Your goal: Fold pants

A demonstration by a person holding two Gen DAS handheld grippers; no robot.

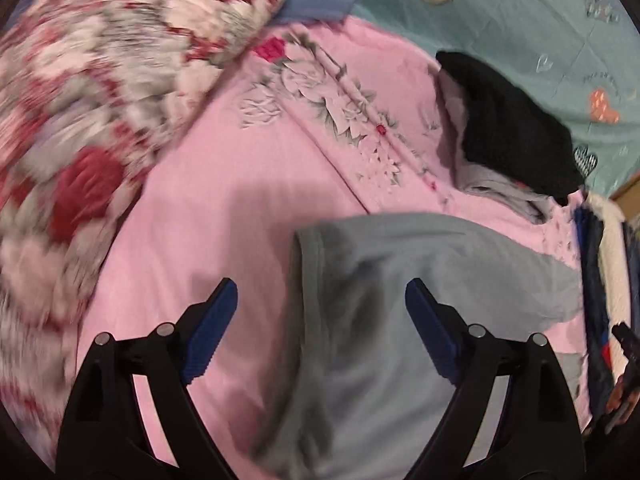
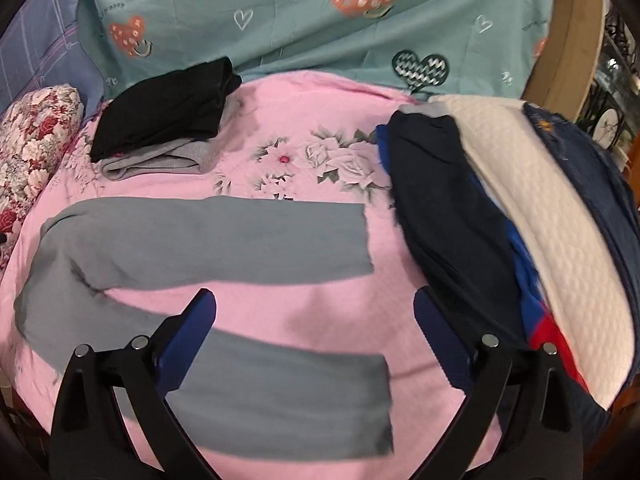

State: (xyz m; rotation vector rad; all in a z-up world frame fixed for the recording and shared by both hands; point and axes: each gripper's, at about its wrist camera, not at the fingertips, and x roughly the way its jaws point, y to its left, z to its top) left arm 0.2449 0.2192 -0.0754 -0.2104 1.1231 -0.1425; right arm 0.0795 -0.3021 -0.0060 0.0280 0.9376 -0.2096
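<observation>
Grey pants lie flat on the pink floral bedsheet, legs spread apart and pointing right, waist at the left. In the left wrist view the pants' waist end lies under and ahead of my left gripper, which is open and empty just above the waistband edge. My right gripper is open and empty, hovering over the sheet between the two legs, above the near leg.
A folded black garment on a grey one sits at the back left. A pile of dark blue, white and red clothes lies at the right. A floral pillow is at the left; a teal heart-print blanket is behind.
</observation>
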